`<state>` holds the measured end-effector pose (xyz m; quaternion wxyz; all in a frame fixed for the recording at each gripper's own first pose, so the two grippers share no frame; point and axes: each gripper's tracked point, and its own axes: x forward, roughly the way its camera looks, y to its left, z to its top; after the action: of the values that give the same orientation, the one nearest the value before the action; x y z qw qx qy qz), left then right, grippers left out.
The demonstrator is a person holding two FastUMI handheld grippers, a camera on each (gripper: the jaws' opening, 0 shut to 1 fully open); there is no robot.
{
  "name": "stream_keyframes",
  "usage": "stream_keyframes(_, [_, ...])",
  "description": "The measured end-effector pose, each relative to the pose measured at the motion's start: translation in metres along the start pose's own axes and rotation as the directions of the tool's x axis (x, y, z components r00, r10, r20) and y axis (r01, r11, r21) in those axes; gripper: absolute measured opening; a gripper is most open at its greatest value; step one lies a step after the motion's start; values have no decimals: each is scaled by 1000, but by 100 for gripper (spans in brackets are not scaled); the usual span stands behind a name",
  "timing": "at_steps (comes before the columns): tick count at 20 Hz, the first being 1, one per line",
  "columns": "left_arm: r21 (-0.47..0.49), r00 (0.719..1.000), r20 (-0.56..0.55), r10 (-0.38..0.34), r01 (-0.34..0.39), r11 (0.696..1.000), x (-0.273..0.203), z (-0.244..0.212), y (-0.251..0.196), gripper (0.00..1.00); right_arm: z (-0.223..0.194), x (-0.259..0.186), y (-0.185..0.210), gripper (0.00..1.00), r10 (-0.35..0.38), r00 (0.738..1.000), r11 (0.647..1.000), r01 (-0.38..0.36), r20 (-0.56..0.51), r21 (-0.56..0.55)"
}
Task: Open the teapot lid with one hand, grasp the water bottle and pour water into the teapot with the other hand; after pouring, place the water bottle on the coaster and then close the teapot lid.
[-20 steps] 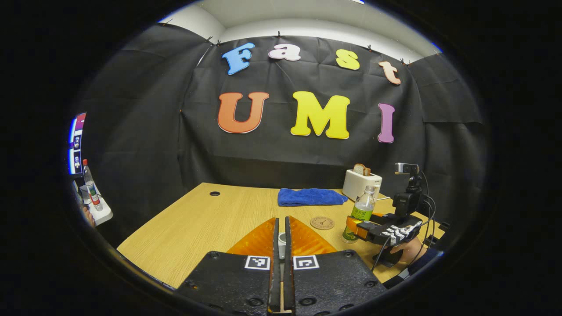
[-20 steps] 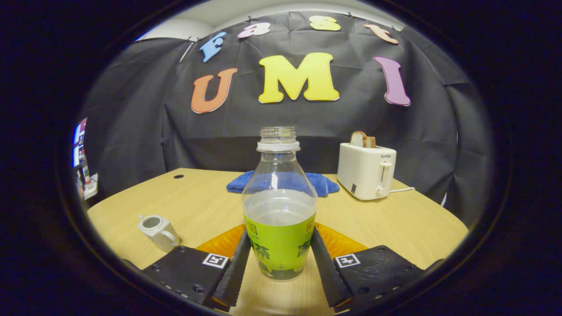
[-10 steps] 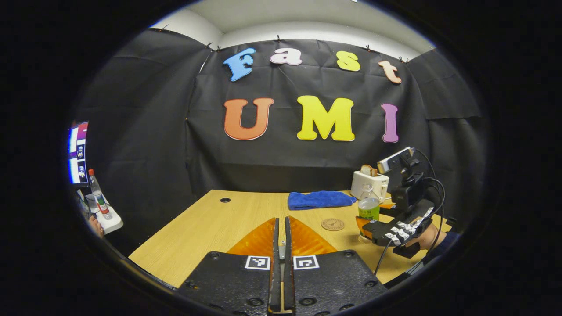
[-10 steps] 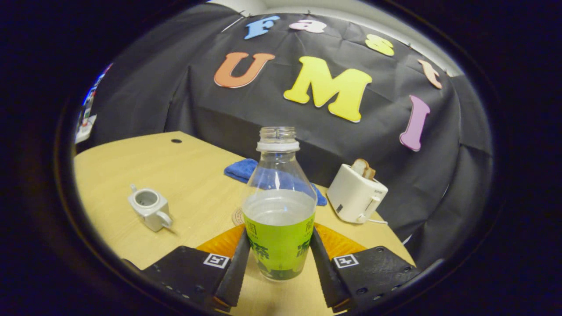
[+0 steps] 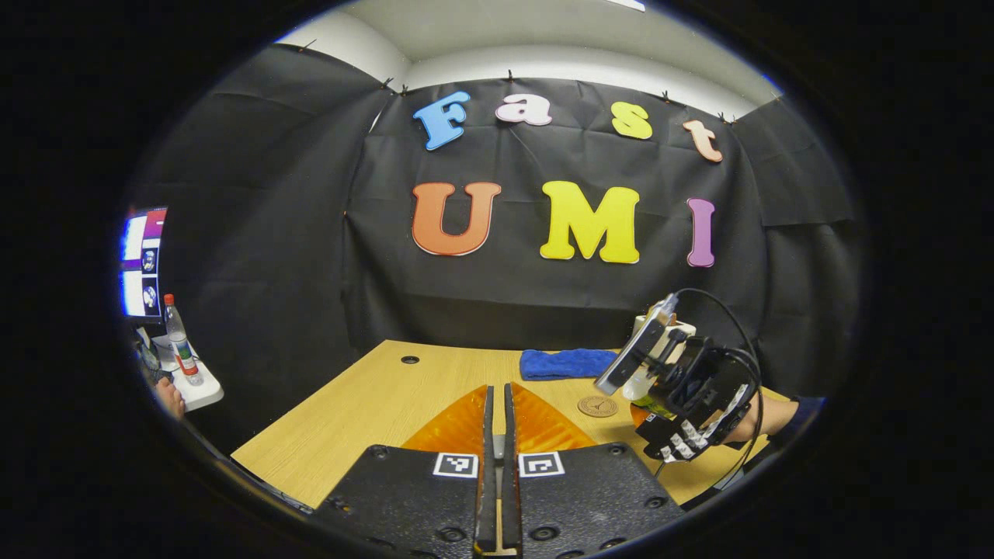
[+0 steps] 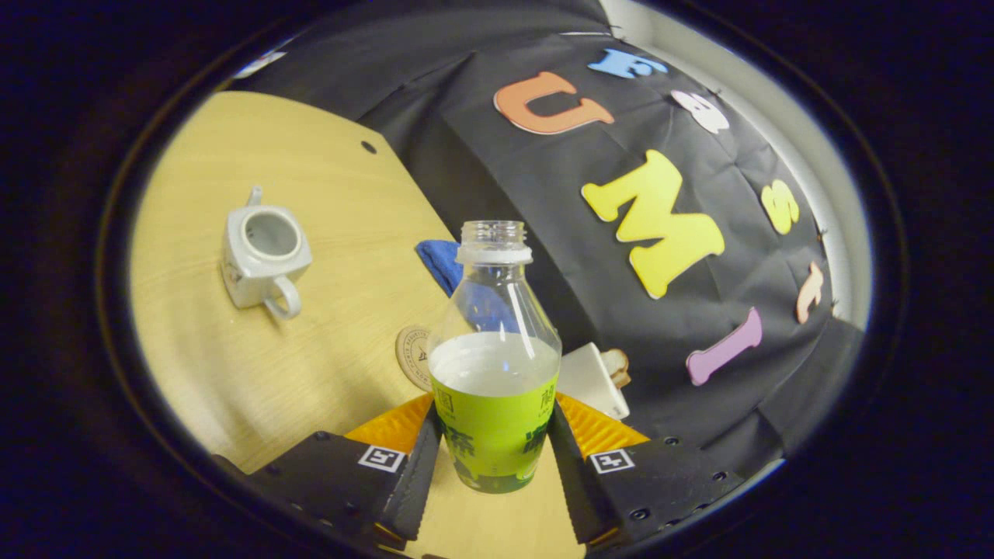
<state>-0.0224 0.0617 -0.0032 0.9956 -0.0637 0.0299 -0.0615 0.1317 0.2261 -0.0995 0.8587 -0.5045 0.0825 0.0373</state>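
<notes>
In the right gripper view, my right gripper (image 6: 494, 458) is shut on the green-labelled water bottle (image 6: 494, 365), which has no cap and is about half full. It hangs above the table, tilted. The grey teapot (image 6: 260, 260) stands on the table to the left and farther off, its mouth uncovered. The round coaster (image 6: 410, 355) peeks out behind the bottle. In the left gripper view, my left gripper (image 5: 497, 435) is shut, and the teapot lid between its fingers is almost hidden. The right gripper (image 5: 648, 404) leans over beside the coaster (image 5: 597, 406).
A blue cloth (image 5: 567, 362) lies at the back of the wooden table (image 5: 373, 404), and a white toaster (image 6: 594, 380) with bread stands to its right. A side shelf with a bottle (image 5: 178, 345) and a screen (image 5: 140, 264) sits far left.
The right gripper has lifted the bottle off the table and rolled it over towards the teapot. The left gripper has stayed shut and risen a little.
</notes>
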Motion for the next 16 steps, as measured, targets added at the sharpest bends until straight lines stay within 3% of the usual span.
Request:
stream_keyframes(7, [8,1000,0,-17,17,1000,-2,1,0,5,32,3,23,72,-40,998,971,50,48,-232])
stream_keyframes(12, [-13,1000,-10,-10,10,1000,-2,-1,9,5,41,7,34,72,-59,992,879,103,108,-466])
stream_keyframes(16, [-17,1000,-13,-15,15,1000,-1,-1,9,5,39,6,39,72,-54,989,835,121,139,-537])
